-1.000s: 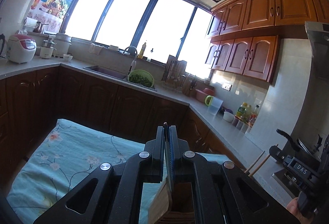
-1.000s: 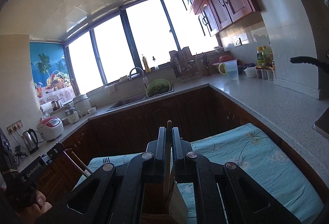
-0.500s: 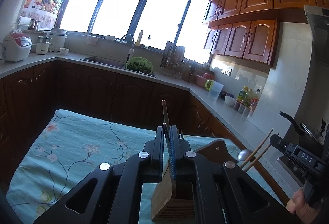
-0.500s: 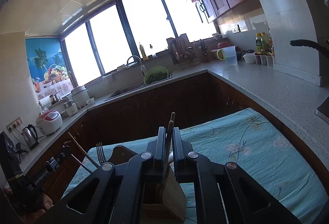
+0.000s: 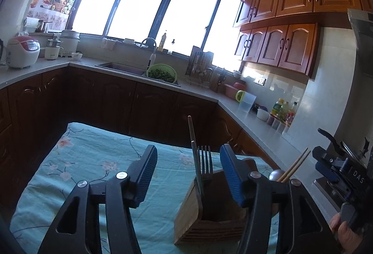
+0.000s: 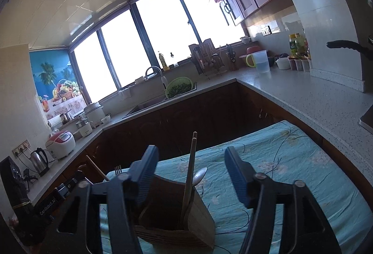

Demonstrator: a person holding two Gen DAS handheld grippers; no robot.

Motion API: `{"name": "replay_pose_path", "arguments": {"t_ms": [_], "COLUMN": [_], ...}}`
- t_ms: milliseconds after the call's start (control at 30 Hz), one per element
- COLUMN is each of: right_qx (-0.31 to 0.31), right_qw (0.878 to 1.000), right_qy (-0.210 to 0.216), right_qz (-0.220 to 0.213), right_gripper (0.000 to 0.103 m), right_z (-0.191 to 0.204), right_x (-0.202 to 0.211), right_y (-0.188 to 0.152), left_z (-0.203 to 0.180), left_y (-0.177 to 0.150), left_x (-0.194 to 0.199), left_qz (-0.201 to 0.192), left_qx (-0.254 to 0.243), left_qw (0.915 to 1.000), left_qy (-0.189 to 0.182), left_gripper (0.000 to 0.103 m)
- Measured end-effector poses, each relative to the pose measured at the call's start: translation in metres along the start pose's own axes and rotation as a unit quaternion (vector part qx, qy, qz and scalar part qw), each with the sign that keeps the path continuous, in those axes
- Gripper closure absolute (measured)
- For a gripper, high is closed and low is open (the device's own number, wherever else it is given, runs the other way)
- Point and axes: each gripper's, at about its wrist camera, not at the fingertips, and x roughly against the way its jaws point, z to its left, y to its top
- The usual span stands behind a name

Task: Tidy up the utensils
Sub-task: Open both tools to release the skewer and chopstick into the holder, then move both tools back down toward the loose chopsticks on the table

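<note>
A wooden utensil holder [image 5: 205, 212] stands on a table with a teal floral cloth [image 5: 93, 160]. In the left wrist view a fork [image 5: 205, 160] and a thin dark stick [image 5: 193, 144] stand upright in it, and chopsticks [image 5: 296, 165] and a spoon bowl [image 5: 275, 174] show behind the right finger. My left gripper [image 5: 188, 172] is open and empty just above the holder. In the right wrist view the holder [image 6: 177, 214] holds wooden chopsticks [image 6: 190, 172] and a spoon [image 6: 200, 176]. My right gripper [image 6: 191, 174] is open and empty above it.
Dark wood cabinets and a grey countertop [image 6: 303, 95] wrap around the table. A sink with a green colander [image 5: 162, 72] lies at the back. A rice cooker [image 5: 22, 51] and kettle [image 6: 39, 158] stand at the left. The other gripper [image 5: 340, 172] shows at the right edge.
Both grippers have opened and let go of the utensils, which now stand in the holder. Both cameras have drawn back, so the holder shows more fully.
</note>
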Motion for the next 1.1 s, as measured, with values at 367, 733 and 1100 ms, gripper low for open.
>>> {"name": "replay_pose_path", "arguments": {"t_ms": [367,733,1100], "right_qx": [-0.002,-0.006,-0.018], "right_qw": [1.0,0.999,0.995], "right_qy": [0.014,-0.006,-0.024], "right_qz": [-0.008,0.035,0.094], "right_gripper": [0.008,0.007,0.007], "right_z": [0.002,-0.013,-0.032], "right_x": [0.055,0.098,0.12], "right_y": [-0.012,-0.058,-0.112], "left_z": [0.006,0.004,-0.006], "left_y": [-0.02,-0.045,-0.077], "left_x": [0.059,0.119,0.15], "left_qz": [0.02,0.062,0.114], "left_qx": [0.004,0.001,-0.016], "left_qw": [0.9996,0.9976,0.9929], "left_qy": [0.02,0.032,0.031], "left_gripper": [0.019,0.019,0.019]}}
